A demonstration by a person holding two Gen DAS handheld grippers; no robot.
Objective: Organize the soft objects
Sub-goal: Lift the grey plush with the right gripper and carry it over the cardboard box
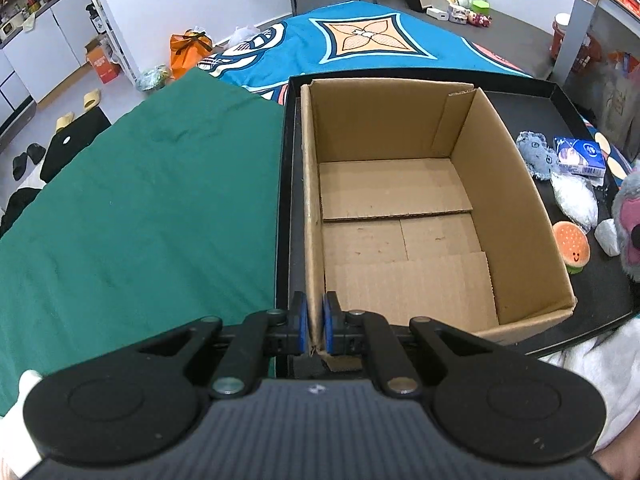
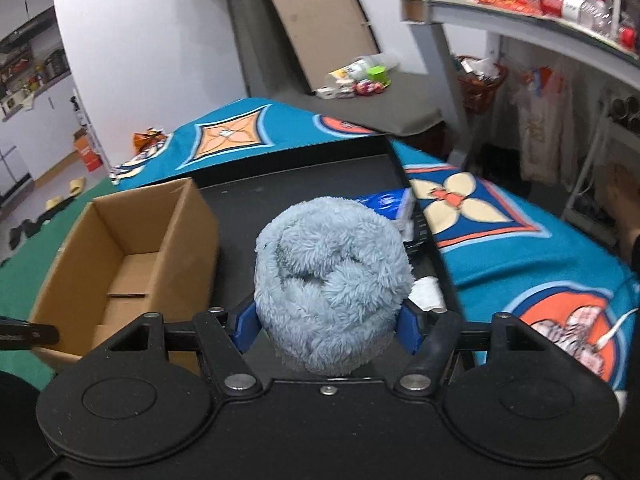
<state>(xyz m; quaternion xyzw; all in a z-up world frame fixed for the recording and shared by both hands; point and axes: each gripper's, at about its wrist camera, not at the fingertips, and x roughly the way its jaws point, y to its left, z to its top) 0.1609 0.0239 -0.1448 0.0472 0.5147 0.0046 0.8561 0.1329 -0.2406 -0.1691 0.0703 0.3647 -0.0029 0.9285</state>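
Note:
An open, empty cardboard box [image 1: 400, 208] stands on a black tray [image 1: 532, 108]. My left gripper [image 1: 315, 322] is shut on the box's near left wall at its corner. In the right wrist view my right gripper [image 2: 328, 320] is shut on a fluffy light-blue plush ball [image 2: 332, 284], held above the tray [image 2: 300, 184] to the right of the box [image 2: 120, 256]. On the tray right of the box lie a blue-grey plush [image 1: 536, 154], a white mesh pouch [image 1: 574, 198], a burger toy [image 1: 572, 250], and a grey-pink plush [image 1: 628, 232].
A green cloth [image 1: 140, 208] covers the surface left of the tray. A teal patterned blanket [image 1: 360, 44] lies beyond. A blue tissue pack [image 1: 580, 156] sits on the tray's right side. A grey shelf frame [image 2: 440, 40] stands at the right.

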